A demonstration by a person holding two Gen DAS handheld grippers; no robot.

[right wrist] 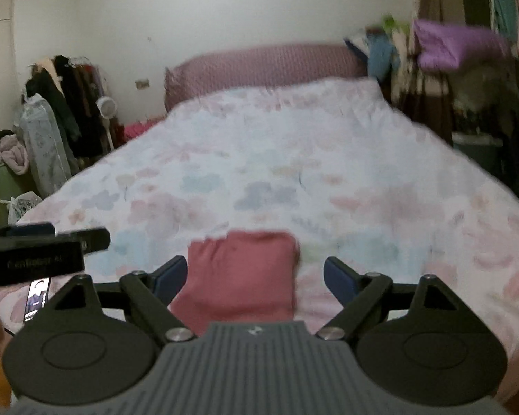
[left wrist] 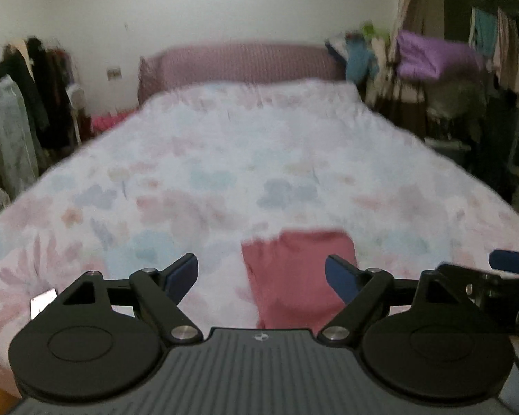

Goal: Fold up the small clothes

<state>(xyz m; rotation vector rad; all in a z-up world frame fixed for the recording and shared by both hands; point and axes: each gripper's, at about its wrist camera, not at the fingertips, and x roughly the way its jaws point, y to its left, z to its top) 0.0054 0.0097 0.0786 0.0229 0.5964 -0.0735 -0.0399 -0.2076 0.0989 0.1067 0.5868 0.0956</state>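
The left gripper (left wrist: 261, 278) is hovering with its blue-padded jaws spread wide and nothing between them, just to the left of the small, soft, dusty-red folded cloth (left wrist: 299, 276). That cloth is lying flat as a neat rectangle on the pale floral bedspread (left wrist: 225, 173), near its front edge. The right gripper (right wrist: 255, 276) is hanging just above the cloth's near edge, jaws equally wide, gripping nothing. The fold is looking finished, judging by the tidy shape and the empty jaws. The next move is likely calling for either setting this piece aside or fetching another garment.
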